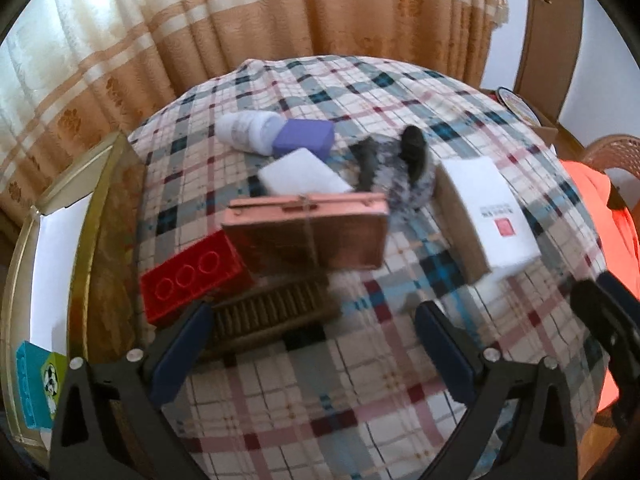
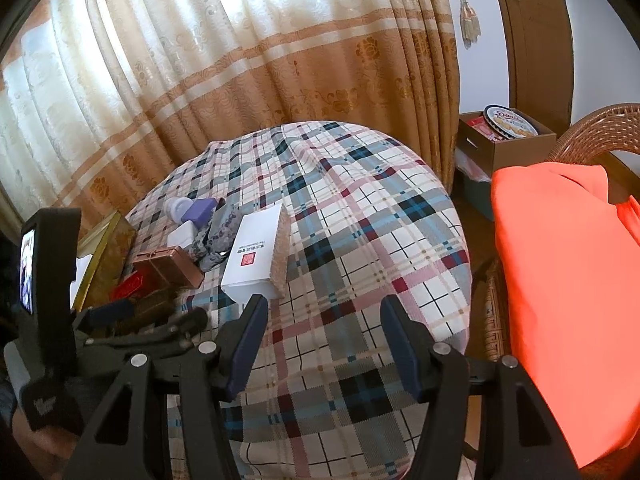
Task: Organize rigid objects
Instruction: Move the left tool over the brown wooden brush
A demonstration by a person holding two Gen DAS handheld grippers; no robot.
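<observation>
A plaid-covered worktop (image 1: pixel 360 380) stands before tan curtains (image 2: pixel 240 80). Clustered at its left side are a copper box (image 1: pixel 308 232), red box (image 1: pixel 188 276), dark ribbed box (image 1: pixel 272 312), white box (image 1: pixel 488 212) and purple block (image 1: pixel 306 136). The left hand-held gripper (image 1: pixel 314 340) hovers open just above the ribbed box; the right hand-held gripper (image 2: pixel 324 340) hangs open, holding nothing, near the white box.

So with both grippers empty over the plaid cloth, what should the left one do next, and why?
Probably ease the left gripper forward and down onto the dark ribbed box, the nearest item. Its jaws are open with nothing between them, and that box lies just ahead, by the left finger. The right gripper is also open, near the white box.
</observation>
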